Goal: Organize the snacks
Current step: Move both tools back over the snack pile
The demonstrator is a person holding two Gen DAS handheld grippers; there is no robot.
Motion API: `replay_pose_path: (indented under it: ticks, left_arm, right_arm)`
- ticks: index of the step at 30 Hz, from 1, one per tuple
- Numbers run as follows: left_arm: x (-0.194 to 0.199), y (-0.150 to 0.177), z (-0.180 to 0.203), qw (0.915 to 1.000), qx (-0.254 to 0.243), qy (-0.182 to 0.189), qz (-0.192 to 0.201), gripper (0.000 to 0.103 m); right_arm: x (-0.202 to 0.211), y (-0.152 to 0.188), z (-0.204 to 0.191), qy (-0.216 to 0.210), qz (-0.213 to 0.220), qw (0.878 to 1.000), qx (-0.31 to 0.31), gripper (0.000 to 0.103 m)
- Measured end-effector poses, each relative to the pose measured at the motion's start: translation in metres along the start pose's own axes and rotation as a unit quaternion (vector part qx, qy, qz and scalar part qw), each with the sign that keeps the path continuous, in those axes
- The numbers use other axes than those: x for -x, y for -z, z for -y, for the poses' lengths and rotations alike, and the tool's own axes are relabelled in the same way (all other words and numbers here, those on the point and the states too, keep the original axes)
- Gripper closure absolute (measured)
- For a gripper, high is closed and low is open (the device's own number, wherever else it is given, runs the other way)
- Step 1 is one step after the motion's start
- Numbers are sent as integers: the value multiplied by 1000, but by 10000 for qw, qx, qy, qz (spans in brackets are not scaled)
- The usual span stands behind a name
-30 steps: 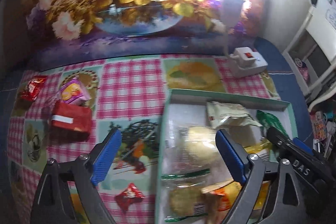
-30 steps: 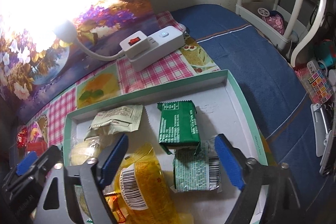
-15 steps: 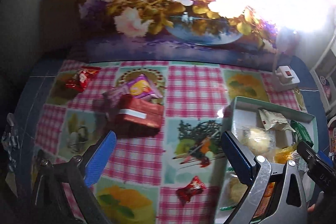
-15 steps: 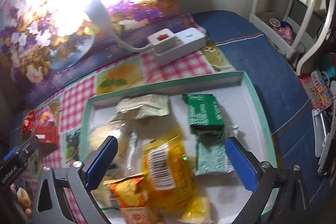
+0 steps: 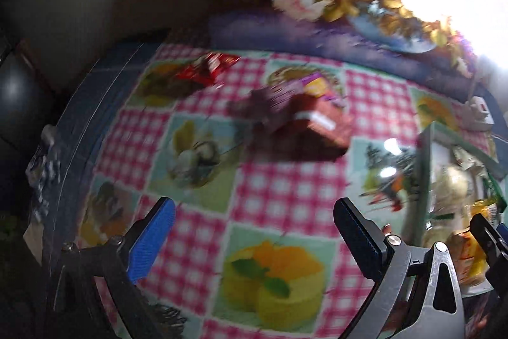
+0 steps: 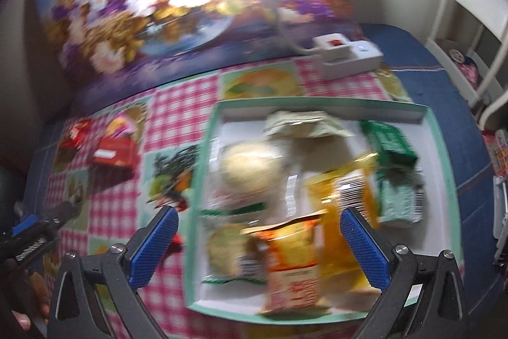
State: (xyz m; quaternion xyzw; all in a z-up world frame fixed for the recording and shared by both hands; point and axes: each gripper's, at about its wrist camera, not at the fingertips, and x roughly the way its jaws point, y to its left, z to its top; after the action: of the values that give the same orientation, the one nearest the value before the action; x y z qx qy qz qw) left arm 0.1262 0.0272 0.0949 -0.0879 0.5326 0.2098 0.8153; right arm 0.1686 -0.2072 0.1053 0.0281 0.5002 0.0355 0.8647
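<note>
A green-rimmed white tray [image 6: 439, 148] holds several snack packs: two green packets [image 6: 389, 142], a yellow bag [image 6: 346, 205], an orange pack [image 6: 292, 262] and a pale bun [image 6: 250, 167]. On the checked cloth to its left lie a red box [image 5: 314, 129] [image 6: 112, 154], a purple-yellow pack [image 5: 314, 84] and a red wrapper [image 5: 206, 69]. My left gripper [image 5: 254, 231] is open and empty above the cloth, short of the red box. My right gripper [image 6: 258, 243] is open and empty over the tray's front part. Both views are blurred.
A white power strip [image 6: 346, 56] with a cable lies behind the tray. A flower picture [image 6: 143, 15] stands along the back edge. A small red candy [image 6: 176, 242] lies by the tray's left rim. A white chair [image 6: 470, 30] stands at the right.
My left gripper has swung left, away from the tray, toward the red box. My right gripper has pulled back and shifted left over the tray. Both have stayed open.
</note>
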Motion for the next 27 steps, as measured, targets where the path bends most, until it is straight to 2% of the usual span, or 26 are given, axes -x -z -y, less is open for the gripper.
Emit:
replay_pose_path:
  ticks: [8, 13, 18, 24, 27]
  left_arm:
    - [-3, 11, -21, 9998, 114, -93, -107, 3]
    - [-15, 13, -26, 9994, 96, -86, -321, 3]
    - [-30, 13, -31, 9985, 186, -55, -506, 3]
    - [-41, 16, -34, 9974, 269, 34, -661, 3]
    - [-42, 16, -35, 9973, 304, 75, -670, 3]
  right_arm:
    - [-13, 17, -55, -599, -177, 9963, 584, 0]
    - [-29, 27, -75, -638, -287, 9927, 982, 2]
    - [-36, 27, -82, -634, -292, 9909, 1153, 21]
    - [-40, 25, -85, -749, -250, 9899, 1182, 36]
    - [-41, 25, -89, -858, -248, 9883, 1234, 38]
